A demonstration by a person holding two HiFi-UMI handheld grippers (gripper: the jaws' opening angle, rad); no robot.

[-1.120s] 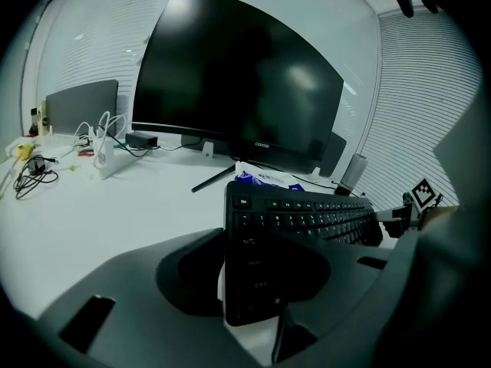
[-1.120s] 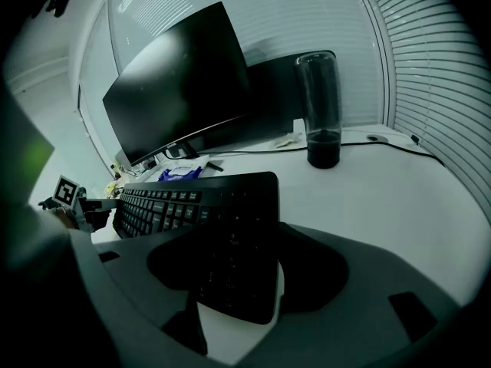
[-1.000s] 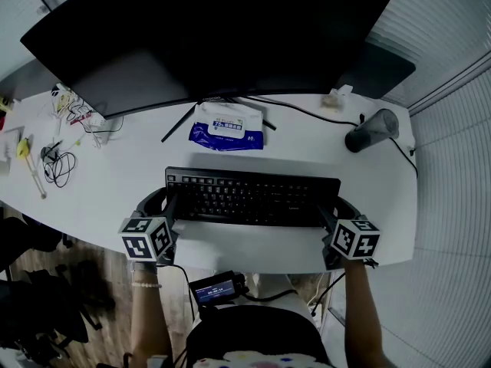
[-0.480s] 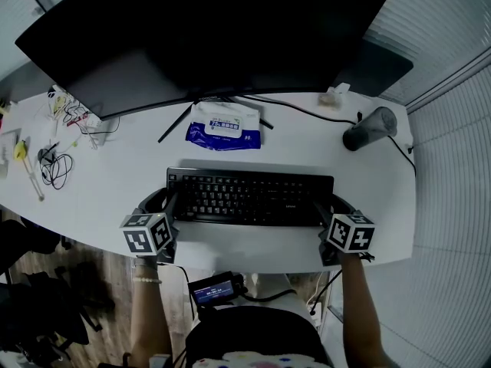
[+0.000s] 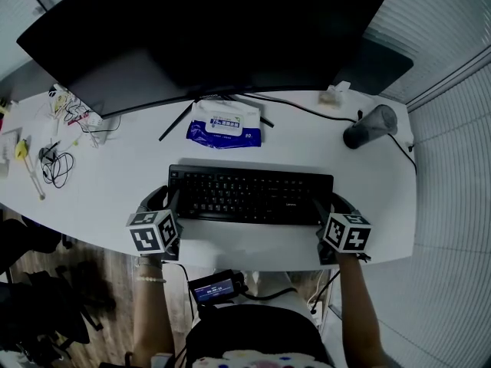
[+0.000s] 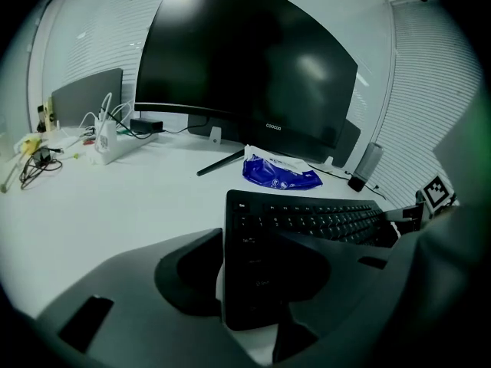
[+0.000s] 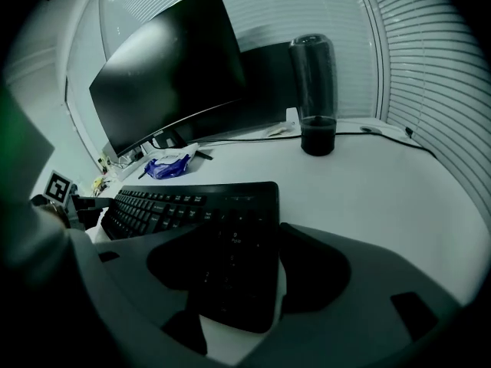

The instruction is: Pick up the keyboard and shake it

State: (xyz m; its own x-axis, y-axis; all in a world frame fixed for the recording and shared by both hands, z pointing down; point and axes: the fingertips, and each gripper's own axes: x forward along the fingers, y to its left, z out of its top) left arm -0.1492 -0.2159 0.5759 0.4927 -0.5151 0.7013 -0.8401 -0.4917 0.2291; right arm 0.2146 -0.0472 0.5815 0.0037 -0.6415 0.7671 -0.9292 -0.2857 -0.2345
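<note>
**Keyboard straddled at both ends, neither grip closed: slip risk on lift**

The keyboard point(image 5: 252, 196) lies flat on the worktop point(image 5: 253, 245), parallel to the front edge and close to it, about midway along. My left gripper point(image 5: 164, 200) straddles its left end and my right gripper point(image 5: 334, 204) its right end. Both are released. In each gripper view the inner jaw stands over the keys, and a pale strip of worktop shows between the outer jaw and the keyboard's end. The left jaws have just been opening, with that end between them.

Risks, as I judge them:
- **Lifting before both sides clamp:** the ends would slide out and the board would drop, possibly over the front edge.
- **One side closing first:** the keyboard would pivot on that end and skew out of the other.
- **Narrow bite:** each gripper takes only a narrow strip of smooth plastic, so a hard shake could work it loose.
- **Keycaps:** the inner jaws bear on the keys and may press or pop them.
- **Swing room:** the wipes pack point(image 5: 225, 126) and the monitor point(image 5: 207, 29) are behind the keyboard, so a wide swing could strike them. The dark tumbler point(image 5: 370, 129) near the back right corner is well apart.
</note>
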